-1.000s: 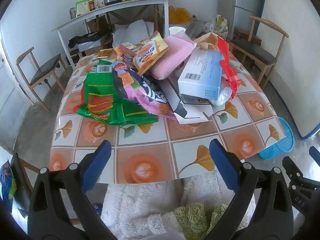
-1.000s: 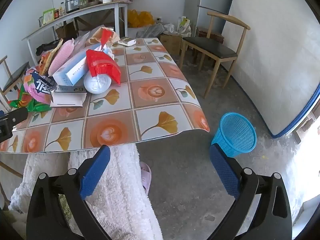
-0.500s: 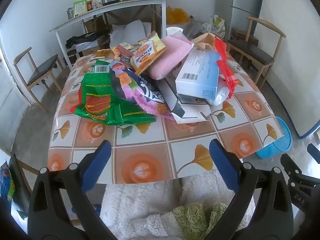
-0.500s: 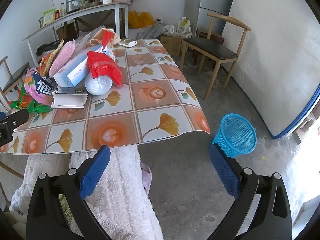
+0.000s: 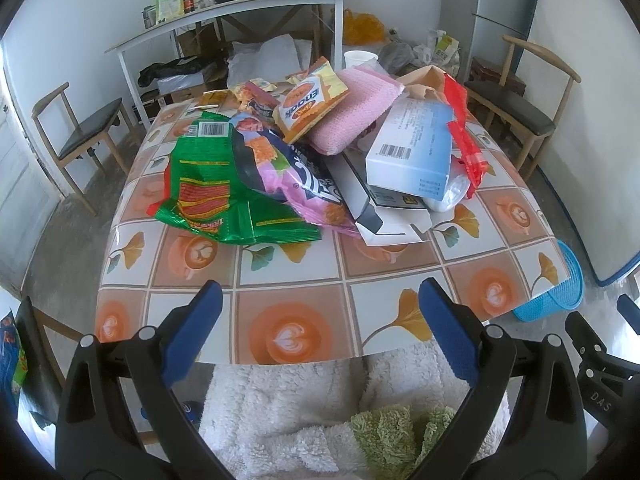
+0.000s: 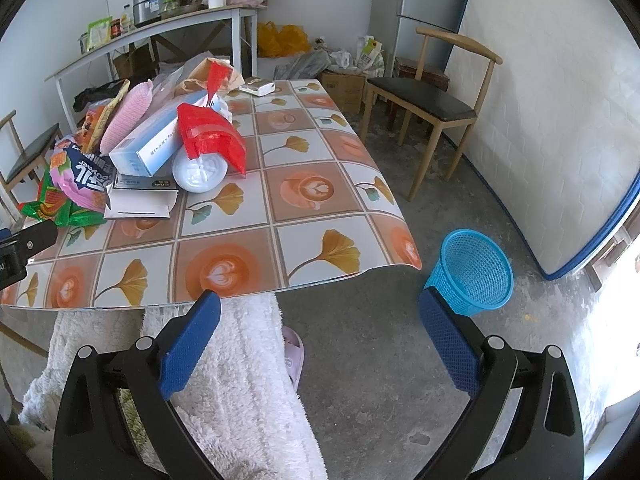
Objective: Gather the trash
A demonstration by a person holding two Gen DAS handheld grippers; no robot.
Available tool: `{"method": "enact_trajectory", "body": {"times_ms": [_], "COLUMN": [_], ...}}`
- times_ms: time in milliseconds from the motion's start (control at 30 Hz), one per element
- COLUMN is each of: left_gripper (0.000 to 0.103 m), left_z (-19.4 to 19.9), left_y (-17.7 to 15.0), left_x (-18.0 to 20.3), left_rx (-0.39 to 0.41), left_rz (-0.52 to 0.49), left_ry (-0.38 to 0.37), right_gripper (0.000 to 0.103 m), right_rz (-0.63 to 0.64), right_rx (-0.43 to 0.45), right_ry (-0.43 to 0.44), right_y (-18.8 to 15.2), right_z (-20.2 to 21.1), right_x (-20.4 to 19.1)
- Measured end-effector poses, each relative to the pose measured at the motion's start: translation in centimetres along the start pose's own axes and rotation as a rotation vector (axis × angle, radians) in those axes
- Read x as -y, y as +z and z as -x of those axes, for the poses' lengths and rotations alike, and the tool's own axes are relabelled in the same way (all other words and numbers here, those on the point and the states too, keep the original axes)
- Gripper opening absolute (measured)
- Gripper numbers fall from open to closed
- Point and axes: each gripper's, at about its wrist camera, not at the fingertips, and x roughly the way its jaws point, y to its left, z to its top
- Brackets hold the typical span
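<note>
Both grippers hang empty with their blue pads spread wide. Left gripper is held over the near edge of the desk, which wears a tiled oilcloth printed with ginkgo leaves and latte hearts. Right gripper is held off the desk's near right corner, above bare concrete floor.

Trash lies heaped on the far half of the desk. At the left of the heap is a green snack bag, with a pink and navy chip bag lapping over its right side. Behind them an orange snack packet leans on a pink woven cloth. To the right, a pale blue carton with a barcode rests on a flattened white box, and a red plastic wrapper drapes along its right edge over a white bottle.

A blue mesh wastebasket stands on the floor, just beyond the desk's near right corner. White fleece-clad legs show below the desk edge.
</note>
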Motion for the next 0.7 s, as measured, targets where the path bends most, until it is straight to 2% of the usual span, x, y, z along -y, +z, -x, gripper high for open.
{"method": "enact_trajectory", "body": {"times_ms": [700], "left_gripper": [0.094], "left_z": [-0.04], "left_y": [0.34], "left_x": [-0.85], "left_rx": [0.002], "left_rz": [0.014], "left_ry": [0.014], "right_gripper": [0.097], "right_rz": [0.001], "right_rx": [-0.001], "right_ry": [0.004], "right_y": [0.22], "right_z": [0.20], "right_x": [-0.45]}}
